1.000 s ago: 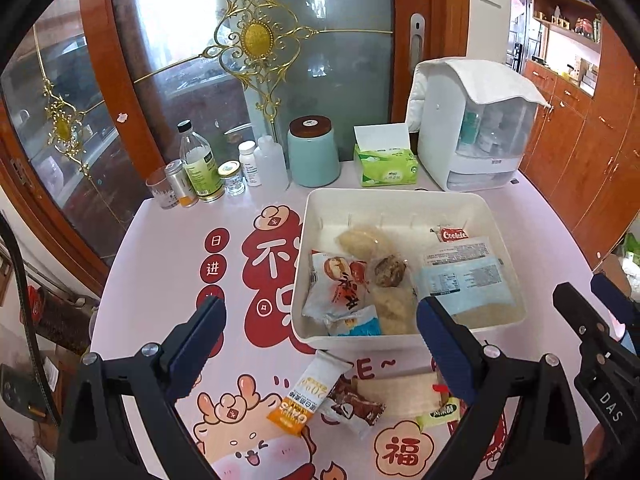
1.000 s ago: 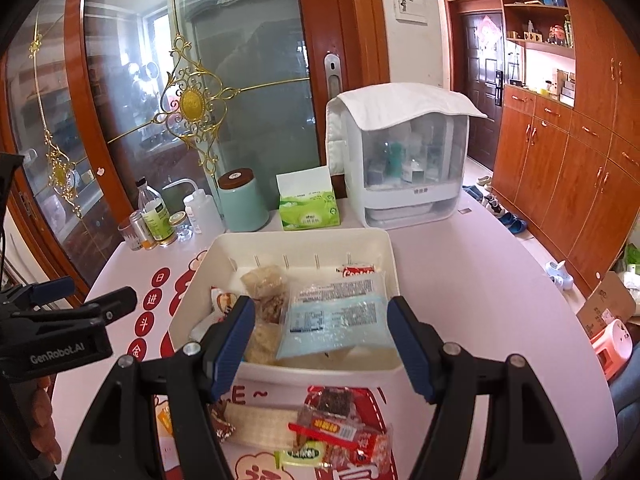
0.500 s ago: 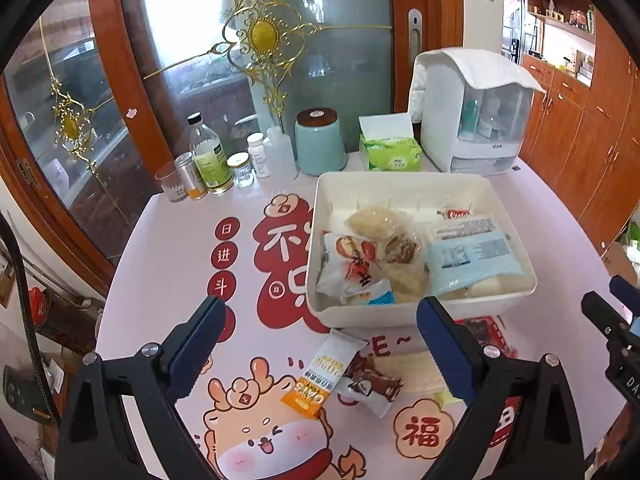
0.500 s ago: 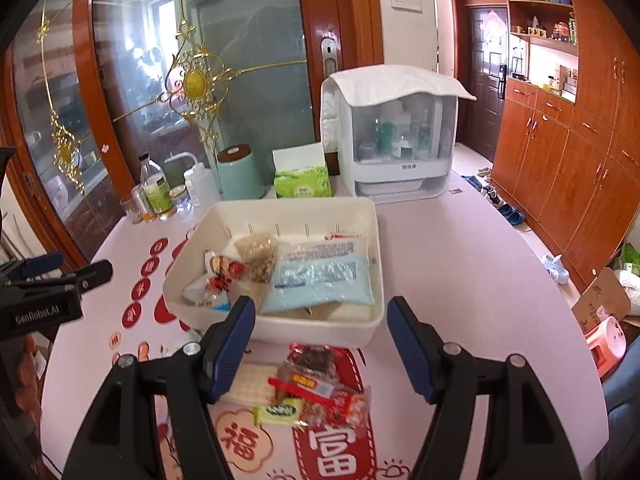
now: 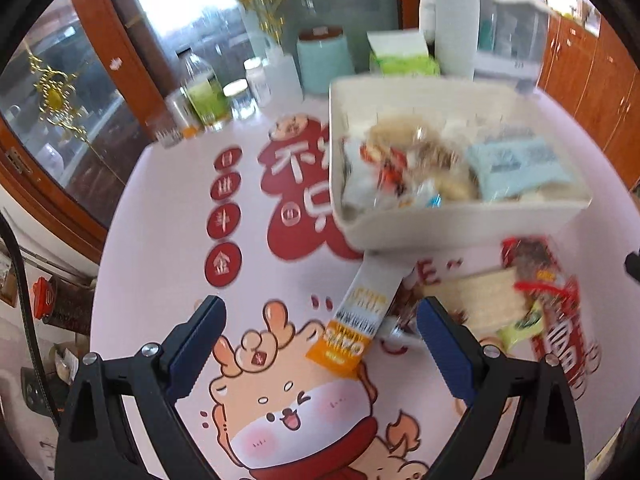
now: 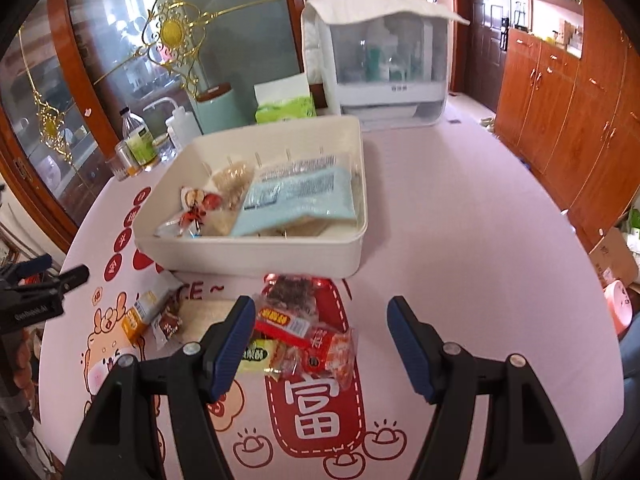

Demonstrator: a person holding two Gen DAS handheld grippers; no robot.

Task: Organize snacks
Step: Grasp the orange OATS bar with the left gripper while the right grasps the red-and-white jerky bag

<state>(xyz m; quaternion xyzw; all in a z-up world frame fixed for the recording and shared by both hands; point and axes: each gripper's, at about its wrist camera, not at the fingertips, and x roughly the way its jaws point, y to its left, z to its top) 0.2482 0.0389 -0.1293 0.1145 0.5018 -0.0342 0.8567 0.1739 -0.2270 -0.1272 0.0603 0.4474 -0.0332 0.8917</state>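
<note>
Both grippers, jaws open, have dropped toward loose snacks [image 6: 308, 336] before the packet-filled bin [image 6: 256, 258].

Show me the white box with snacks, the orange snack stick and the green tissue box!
white box [image 6: 256, 256], right wrist view, front wall.
orange snack stick [image 5: 352, 340], left wrist view, orange end.
green tissue box [image 6: 286, 109], right wrist view, front face.

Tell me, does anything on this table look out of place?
Yes: several snack packets, among them an orange-and-white sachet and a red packet, lie loose on the tablecloth in front of the white bin, which already holds others.
</note>
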